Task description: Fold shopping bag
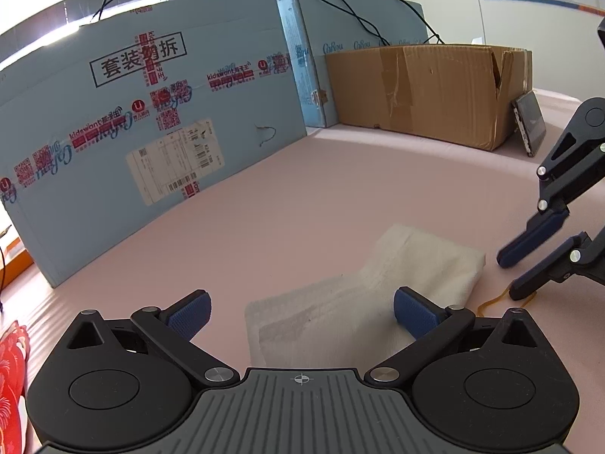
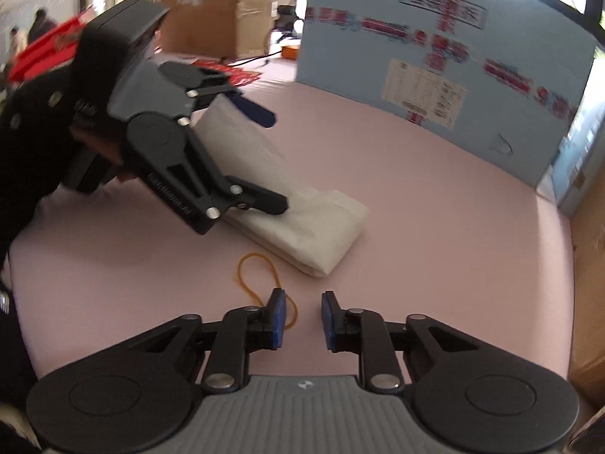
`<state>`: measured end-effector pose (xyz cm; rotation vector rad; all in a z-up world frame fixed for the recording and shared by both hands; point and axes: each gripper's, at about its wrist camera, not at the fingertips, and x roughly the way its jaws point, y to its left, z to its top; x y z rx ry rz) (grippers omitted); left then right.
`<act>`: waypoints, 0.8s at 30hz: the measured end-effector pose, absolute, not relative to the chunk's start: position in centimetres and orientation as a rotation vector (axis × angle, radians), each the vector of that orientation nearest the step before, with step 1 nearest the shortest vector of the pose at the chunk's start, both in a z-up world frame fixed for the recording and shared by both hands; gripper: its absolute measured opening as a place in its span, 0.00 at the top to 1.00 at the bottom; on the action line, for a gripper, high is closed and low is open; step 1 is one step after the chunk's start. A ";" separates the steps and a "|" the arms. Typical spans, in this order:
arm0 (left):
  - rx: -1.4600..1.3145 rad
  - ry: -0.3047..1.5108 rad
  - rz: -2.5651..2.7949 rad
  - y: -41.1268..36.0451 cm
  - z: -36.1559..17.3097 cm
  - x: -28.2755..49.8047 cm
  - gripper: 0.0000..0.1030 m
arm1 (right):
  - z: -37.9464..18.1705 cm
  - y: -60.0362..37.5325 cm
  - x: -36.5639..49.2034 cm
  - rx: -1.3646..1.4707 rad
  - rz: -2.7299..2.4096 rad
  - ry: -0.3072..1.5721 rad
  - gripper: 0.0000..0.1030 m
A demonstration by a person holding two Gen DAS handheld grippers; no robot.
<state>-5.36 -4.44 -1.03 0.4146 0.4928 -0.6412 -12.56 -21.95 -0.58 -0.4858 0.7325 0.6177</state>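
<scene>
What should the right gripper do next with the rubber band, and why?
Probably it should finish closing on the rubber band and lift it. The white bag already lies folded on the pink table, the left gripper is open over it, and the right gripper has a small gap, with the band's loop at its left finger.

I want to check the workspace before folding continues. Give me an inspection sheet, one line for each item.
Surface: pink table, flat.
Job's things: white bag, folded into a narrow strip, lying flat.
Clutter: yellow rubber band beside the bag; blue box; brown box with a dark device leaning on it; red paper at the edge.
Grippers: left gripper open wide over the bag; right gripper narrowly open, nothing between its pads, the band by one finger.
Cables: black cables behind the boxes.
Surroundings: wall with posted sheets.
</scene>
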 end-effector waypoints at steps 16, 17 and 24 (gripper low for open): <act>0.367 0.523 -0.658 -4.0 -1.2 -4.7 0.00 | 0.1 -29.3 -7.7 0.071 0.532 0.926 0.99; 0.367 0.521 -0.658 -4.0 -1.2 -4.7 0.00 | 0.0 -29.3 -7.5 0.081 0.531 0.927 0.99; 0.349 0.479 -0.675 -4.1 -0.9 -5.1 0.00 | -0.3 -29.0 -5.8 0.142 0.497 0.913 0.99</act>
